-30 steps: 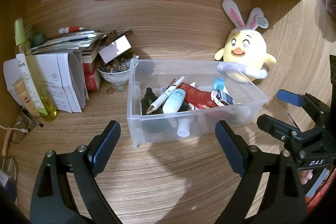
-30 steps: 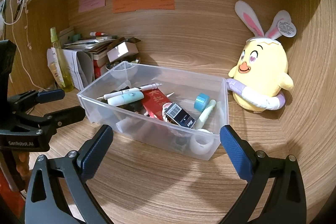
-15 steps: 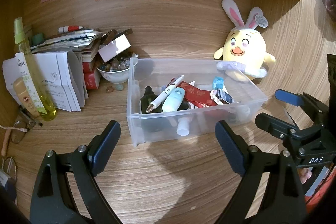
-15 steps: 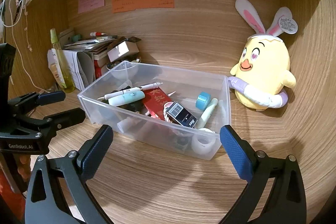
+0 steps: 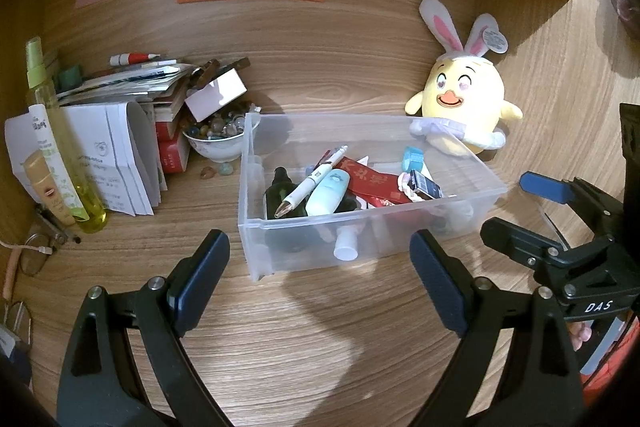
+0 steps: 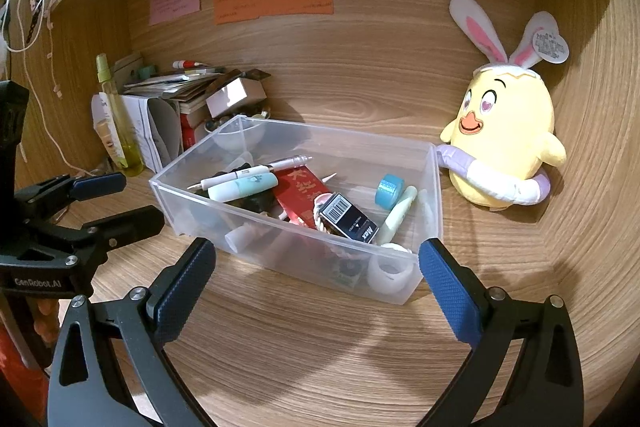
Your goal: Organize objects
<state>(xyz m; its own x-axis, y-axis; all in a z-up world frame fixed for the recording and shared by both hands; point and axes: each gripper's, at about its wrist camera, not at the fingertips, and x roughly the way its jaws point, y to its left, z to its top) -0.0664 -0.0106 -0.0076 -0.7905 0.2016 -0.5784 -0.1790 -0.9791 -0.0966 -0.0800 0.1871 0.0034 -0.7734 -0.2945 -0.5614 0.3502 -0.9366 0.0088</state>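
Left wrist view: clear bin (image 5: 256, 187) just beyond wide-apart, empty left tongs (image 5: 320, 267); right tongs (image 6: 316, 279) likewise.

Left black two-finger claw (image 5: 320, 277) with dark blue pads: jaws spread wide, nothing between them, angled down. Right black two-finger claw (image 6: 318, 285), blue textured pads: jaws equally wide, empty, same downward tilt. The two sit side by side, apart, neither touching anything.

the desk (image 5: 320, 327) is smooth wood with lines. the box (image 5: 400, 135) is clear shiny plastic. the bunny chick (image 6: 508, 131) is soft fuzzy cloth.
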